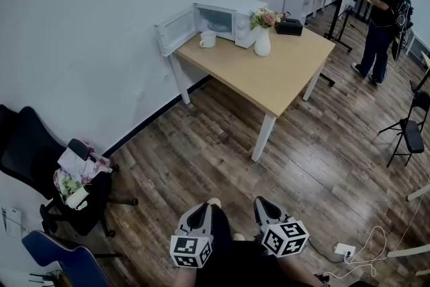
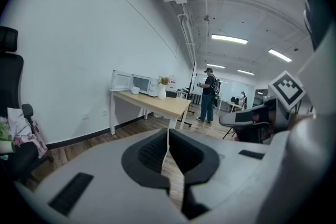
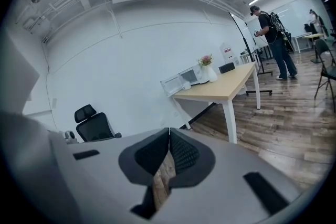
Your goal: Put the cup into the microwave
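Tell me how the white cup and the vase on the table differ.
The cup is short and squat; the vase is taller, with a narrow neck. The vase holds flowers; nothing sticks out of the cup. The cup stands before the cavity of the open microwave; the vase stands before its right end. Both are white and upright on the table.

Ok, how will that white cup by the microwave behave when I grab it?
The cup looks like a rigid white mug, probably ceramic, so likely stiff, somewhat slippery and breakable if knocked. It stands upright and squat on the table, so it probably won't tip easily. Whether it holds liquid cannot be seen.
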The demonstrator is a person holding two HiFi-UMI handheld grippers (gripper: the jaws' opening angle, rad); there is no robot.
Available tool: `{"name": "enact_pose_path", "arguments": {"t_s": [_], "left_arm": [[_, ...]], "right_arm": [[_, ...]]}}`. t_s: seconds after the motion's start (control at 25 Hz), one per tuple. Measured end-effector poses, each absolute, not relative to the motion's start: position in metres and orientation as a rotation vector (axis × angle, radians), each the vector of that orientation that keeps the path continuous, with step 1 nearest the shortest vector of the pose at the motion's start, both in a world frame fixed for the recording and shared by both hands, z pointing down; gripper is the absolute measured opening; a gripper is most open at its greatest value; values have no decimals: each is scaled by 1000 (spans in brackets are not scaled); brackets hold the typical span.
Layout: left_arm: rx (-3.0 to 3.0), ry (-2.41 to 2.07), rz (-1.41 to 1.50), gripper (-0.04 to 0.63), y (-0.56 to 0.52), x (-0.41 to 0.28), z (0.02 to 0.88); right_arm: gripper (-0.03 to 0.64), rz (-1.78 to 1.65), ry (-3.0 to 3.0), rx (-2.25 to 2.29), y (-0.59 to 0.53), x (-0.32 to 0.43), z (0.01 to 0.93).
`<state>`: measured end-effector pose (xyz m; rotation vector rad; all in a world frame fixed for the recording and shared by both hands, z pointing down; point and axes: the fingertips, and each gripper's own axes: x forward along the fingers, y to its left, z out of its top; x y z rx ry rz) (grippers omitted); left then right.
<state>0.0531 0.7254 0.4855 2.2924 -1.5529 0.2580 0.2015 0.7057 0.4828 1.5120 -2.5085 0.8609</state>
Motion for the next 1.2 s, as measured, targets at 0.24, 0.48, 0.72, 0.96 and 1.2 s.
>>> {"name": "enact_pose_path", "arguments": {"t_s": [0.24, 0.48, 0.72, 0.96, 1.2], "left_arm": [[2288, -1549, 256, 11, 719, 51, 489], [2295, -1552, 253, 11, 702, 48, 486], [2312, -1538, 270, 11, 671, 45, 483], [2310, -1529, 281, 11, 627, 42, 484], [2288, -1538, 278, 11, 581, 30, 480]], "right_arm": [[-6, 851, -2511, 1513, 700, 198, 484], [-4, 814, -2532, 1521, 681, 194, 477], [203, 775, -2582, 1471, 650, 175, 469], [312, 766, -2588, 1436, 607, 165, 469], [362, 749, -2565, 1420, 558, 158, 469]]}}
